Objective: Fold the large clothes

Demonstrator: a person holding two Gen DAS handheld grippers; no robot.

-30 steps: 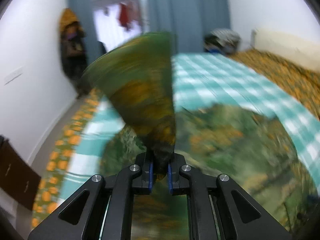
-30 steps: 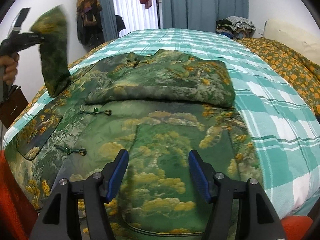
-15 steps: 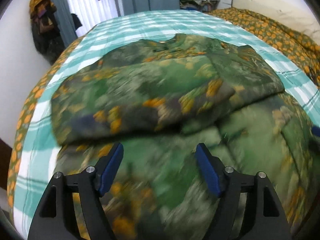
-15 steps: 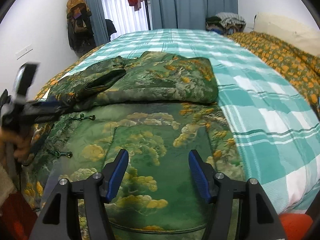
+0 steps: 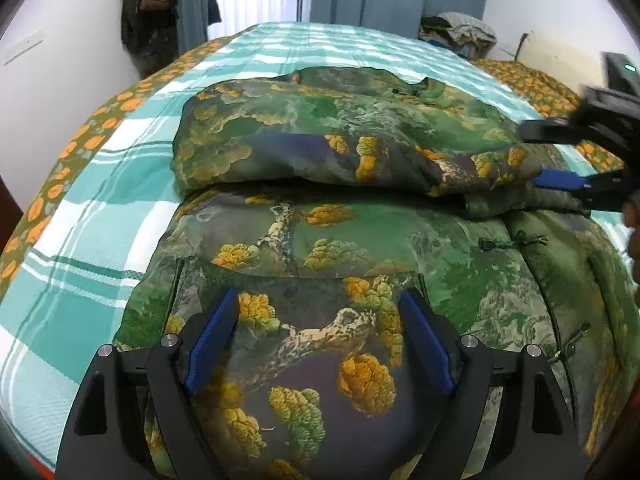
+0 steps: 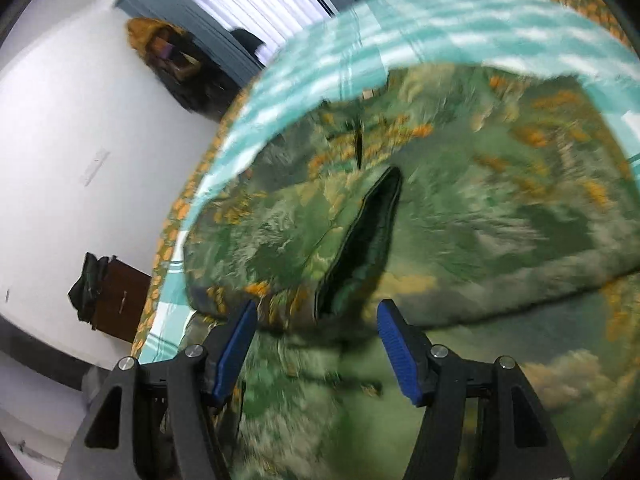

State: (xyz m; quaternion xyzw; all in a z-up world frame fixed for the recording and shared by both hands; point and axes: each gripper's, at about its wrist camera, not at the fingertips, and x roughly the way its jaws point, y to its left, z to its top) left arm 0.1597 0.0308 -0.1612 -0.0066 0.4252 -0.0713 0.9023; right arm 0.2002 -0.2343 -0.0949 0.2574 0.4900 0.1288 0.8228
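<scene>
Left gripper [image 5: 320, 340] jaws, just opening, gape over the jacket [image 5: 360, 152]; right gripper [image 6: 316, 344] seemingly holds nothing.

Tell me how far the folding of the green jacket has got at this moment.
Done: both sleeves lie folded across the chest of the jacket, spread on the checked bedspread. In hand: nothing is gripped. The left gripper, jaws just opened, hangs empty over the lower front; the right gripper is open at the cuff of the upper sleeve. Left: the body appears not yet folded; the lower half lies flat.
</scene>
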